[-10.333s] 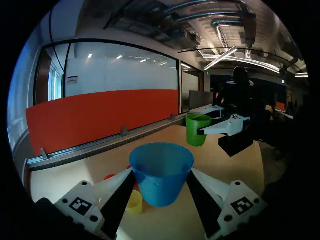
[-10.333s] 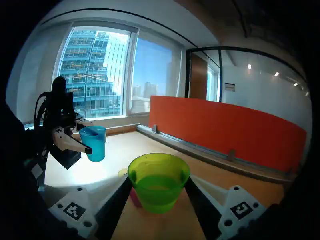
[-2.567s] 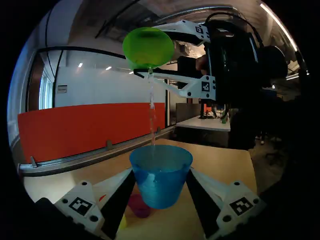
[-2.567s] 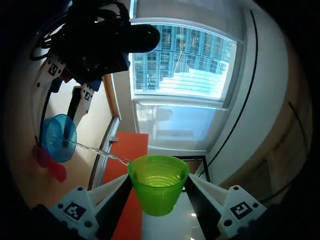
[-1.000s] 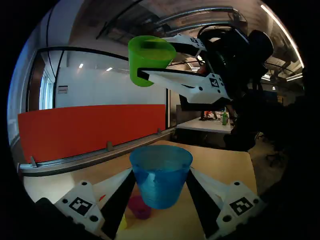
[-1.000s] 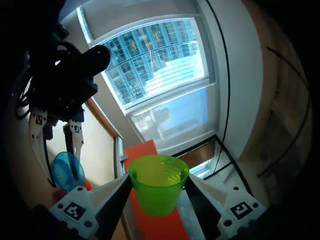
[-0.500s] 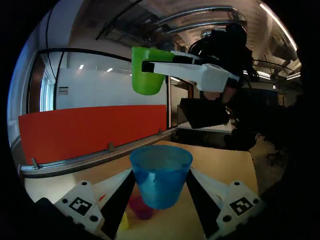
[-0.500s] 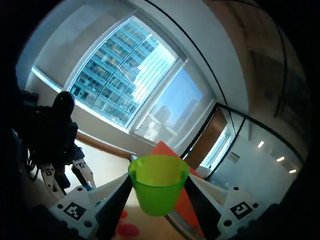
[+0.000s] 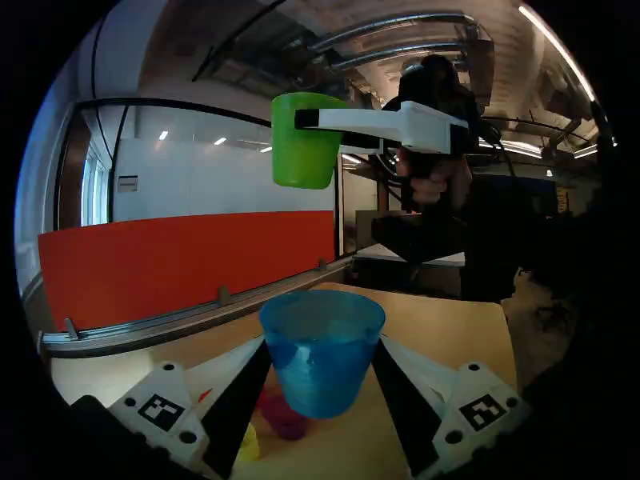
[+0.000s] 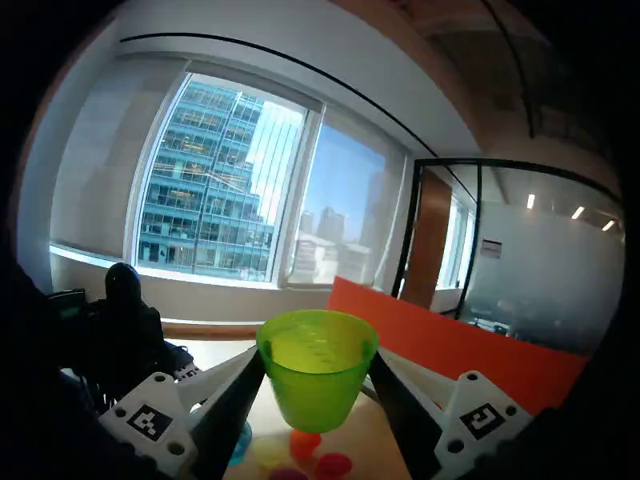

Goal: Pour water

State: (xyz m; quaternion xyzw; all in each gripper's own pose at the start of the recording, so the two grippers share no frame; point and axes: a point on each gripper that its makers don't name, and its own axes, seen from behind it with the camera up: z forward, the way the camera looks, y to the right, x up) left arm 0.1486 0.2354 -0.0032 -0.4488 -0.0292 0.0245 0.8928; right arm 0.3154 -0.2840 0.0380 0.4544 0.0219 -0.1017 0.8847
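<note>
Blue cup (image 9: 322,372): upright, water in it, clamped between the left gripper (image 9: 320,342) jaws, held over the table (image 9: 448,316). Green cup (image 10: 318,396): upright, clamped in the right gripper (image 10: 317,358) jaws. In the left gripper view the green cup sits high above the blue one, well apart, with a hand (image 9: 432,172) behind it on the grip. Small magenta cup (image 9: 284,414) and yellow cup (image 9: 250,444) on the table below the blue cup. Orange partition (image 9: 184,256) along the table's far edge.
</note>
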